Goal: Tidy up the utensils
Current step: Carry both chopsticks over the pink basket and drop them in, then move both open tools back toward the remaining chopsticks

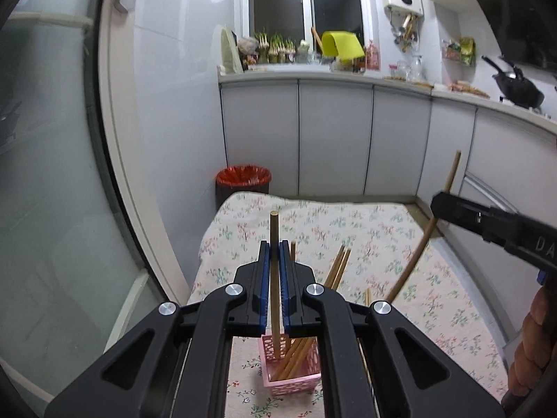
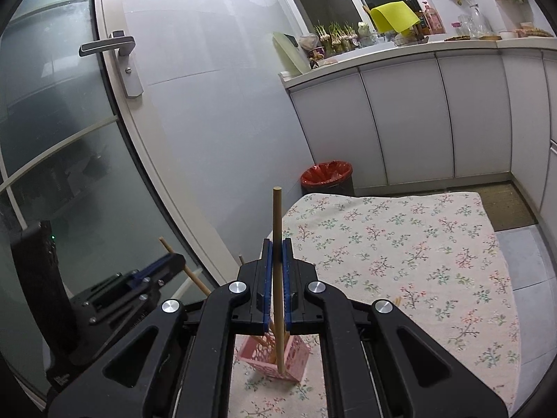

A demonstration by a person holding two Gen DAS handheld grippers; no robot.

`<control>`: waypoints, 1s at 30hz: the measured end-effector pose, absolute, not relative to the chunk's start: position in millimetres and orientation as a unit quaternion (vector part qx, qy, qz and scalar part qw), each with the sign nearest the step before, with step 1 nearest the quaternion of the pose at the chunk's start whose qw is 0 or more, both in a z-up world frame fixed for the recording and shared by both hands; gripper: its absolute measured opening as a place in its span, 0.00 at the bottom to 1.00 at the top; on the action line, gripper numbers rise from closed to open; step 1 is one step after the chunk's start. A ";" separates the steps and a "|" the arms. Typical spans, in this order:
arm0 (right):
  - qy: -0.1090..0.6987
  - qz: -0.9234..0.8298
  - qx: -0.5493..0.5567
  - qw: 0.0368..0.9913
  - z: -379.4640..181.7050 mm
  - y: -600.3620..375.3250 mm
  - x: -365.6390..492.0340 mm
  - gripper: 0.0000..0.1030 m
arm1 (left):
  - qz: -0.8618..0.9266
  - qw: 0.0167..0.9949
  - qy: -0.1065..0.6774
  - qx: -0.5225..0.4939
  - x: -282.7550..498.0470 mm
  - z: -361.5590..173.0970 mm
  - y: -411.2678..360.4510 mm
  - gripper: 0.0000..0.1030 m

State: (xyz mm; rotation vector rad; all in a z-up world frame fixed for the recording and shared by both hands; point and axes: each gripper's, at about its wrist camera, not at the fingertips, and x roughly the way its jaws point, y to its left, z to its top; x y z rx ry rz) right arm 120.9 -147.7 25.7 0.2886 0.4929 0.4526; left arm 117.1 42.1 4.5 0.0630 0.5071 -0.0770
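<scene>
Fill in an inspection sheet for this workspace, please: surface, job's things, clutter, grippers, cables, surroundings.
Surface: table under a floral cloth, mostly bare.
Job's things: pink basket holding several chopsticks; one chopstick in the left gripper, another chopstick in the right.
Clutter: a chopstick or two seem to lie on the cloth beside the basket, mostly hidden.
Grippers: left gripper jaws shut on its chopstick; right gripper the same.
Cables: nothing seen.
Surroundings: red-lined bin past the table, white cabinets, crowded counter, glass door.
</scene>
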 end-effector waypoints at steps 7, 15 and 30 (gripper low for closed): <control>0.247 0.222 0.146 0.932 1.5 -131.0 141.0 0.04 | -0.041 0.954 0.293 0.035 137.7 -16.4 44.2 0.05; 0.293 0.211 0.131 0.923 -27.5 -120.2 159.5 0.05 | -0.058 0.951 0.304 0.017 149.4 -29.7 48.9 0.06; 0.286 0.203 0.144 0.925 -15.6 -143.6 148.6 0.28 | -0.075 0.953 0.292 -0.011 129.8 -15.1 43.5 0.44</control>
